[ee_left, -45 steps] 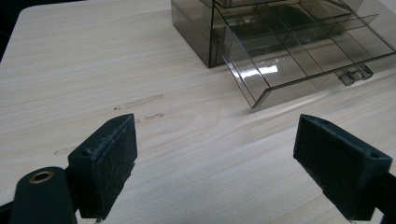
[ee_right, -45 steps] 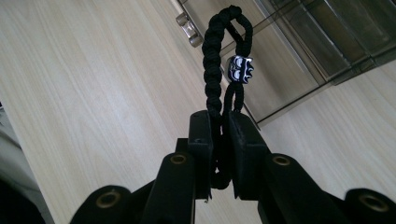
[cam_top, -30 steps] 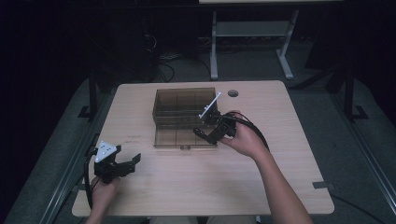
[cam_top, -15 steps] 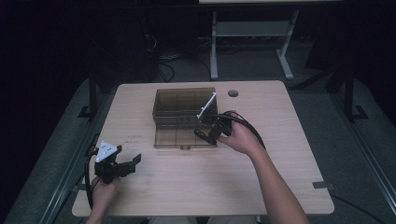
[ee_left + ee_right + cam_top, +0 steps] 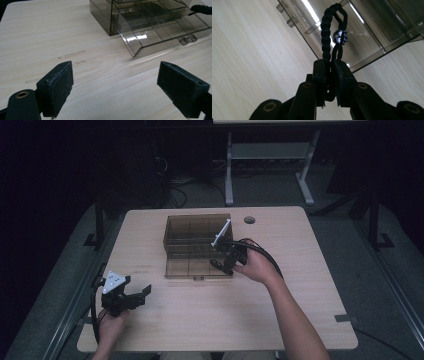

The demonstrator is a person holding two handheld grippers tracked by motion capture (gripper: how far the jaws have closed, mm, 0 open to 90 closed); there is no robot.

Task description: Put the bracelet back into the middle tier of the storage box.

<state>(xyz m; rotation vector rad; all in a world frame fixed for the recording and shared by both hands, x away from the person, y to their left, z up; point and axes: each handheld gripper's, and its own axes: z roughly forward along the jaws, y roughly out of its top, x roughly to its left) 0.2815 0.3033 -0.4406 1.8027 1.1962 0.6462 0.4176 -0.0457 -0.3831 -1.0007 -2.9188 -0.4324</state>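
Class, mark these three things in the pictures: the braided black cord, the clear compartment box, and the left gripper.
braided black cord [image 5: 327, 30], right gripper view, on its plaited strand above the jaws.
clear compartment box [image 5: 172, 237], high view, on its left wall.
left gripper [image 5: 115, 90], left gripper view, midway between its open fingertips.

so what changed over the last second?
The right gripper, shut on the black braided cord, dropped a little lower over the open drawer of the clear organizer box. Nothing was taken up or let go. The left gripper stayed open and parked near the table's front left corner; the drawer stayed pulled out.
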